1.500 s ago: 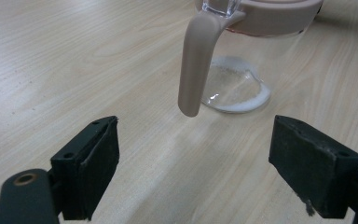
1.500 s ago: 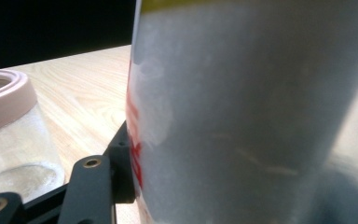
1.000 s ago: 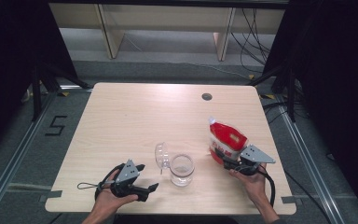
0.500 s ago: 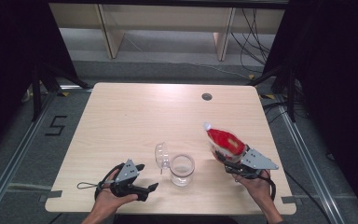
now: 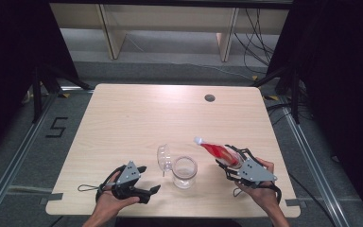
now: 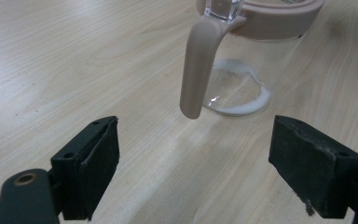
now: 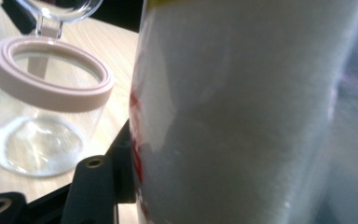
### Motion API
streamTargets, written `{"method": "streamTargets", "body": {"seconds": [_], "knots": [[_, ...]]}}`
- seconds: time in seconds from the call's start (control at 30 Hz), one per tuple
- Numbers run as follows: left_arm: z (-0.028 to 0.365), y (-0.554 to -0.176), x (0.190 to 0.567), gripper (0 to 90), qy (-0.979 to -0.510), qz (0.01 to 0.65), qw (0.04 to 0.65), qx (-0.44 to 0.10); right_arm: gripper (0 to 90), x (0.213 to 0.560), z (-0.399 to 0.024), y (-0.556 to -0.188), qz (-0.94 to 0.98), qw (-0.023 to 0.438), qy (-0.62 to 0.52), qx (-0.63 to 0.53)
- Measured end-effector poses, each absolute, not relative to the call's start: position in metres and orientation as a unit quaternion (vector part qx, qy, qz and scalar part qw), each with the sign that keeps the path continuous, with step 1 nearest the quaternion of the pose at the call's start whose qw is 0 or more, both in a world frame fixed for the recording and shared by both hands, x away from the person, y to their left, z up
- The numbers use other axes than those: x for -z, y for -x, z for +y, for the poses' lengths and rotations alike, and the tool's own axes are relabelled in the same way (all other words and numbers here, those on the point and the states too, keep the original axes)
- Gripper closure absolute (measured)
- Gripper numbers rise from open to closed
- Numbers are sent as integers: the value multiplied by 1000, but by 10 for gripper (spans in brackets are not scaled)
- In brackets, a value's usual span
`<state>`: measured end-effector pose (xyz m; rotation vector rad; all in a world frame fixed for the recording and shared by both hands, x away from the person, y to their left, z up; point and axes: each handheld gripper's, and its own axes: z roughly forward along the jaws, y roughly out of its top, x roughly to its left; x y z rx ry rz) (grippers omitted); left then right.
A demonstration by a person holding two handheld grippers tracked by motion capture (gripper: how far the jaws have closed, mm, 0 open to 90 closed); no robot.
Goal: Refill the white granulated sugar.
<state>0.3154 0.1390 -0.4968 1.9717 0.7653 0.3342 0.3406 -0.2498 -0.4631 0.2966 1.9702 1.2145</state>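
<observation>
Forearms are brought in from the near edge of the table [image 5: 123, 113], one gripper being held in each hand. The right gripper [image 5: 234, 163] is raised off the wood and tilted, its jaws clamped on a red and white bag [image 5: 216, 151] whose white tip is angled toward the glass jar [image 5: 184, 171]. Seen along that gripper, the bag's pale side is pressed against the left jaw, and the jar stands just beyond to the left, its hinged lid [image 5: 164, 157] thrown open. The left gripper [image 5: 147, 180] is rested low with its jaws spread, nothing between them; the jar stands just ahead. Pale wood grain is shown on the table, a dark round hole [image 5: 210, 98] at its far side; grey floor and shelving lie beyond.
</observation>
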Motion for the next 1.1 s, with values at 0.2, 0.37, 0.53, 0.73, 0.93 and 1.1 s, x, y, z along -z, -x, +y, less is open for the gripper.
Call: {"method": "streamTargets", "body": {"seconds": [0.2,0.37,0.53,0.73,0.93,1.1], "knots": [[140,-316,497,157,-812,312,474,-134,438,459,-247,-337,790,415,-79,-445],[140,-317,497,157,-810,312,478,-134,438,459,-243,-333,803,431,-44,-409],[141,-317,497,156,-810,311,478,-134,439,458,-238,-330,810,440,-20,-388],[140,-317,497,156,-808,313,481,-132,440,460,-236,-327,818,450,-4,-359],[141,-317,497,156,-812,313,476,-132,441,461,-233,-326,822,471,30,-320],[141,-317,497,156,-813,308,476,-133,441,462,-231,-325,827,474,39,-300]]}}
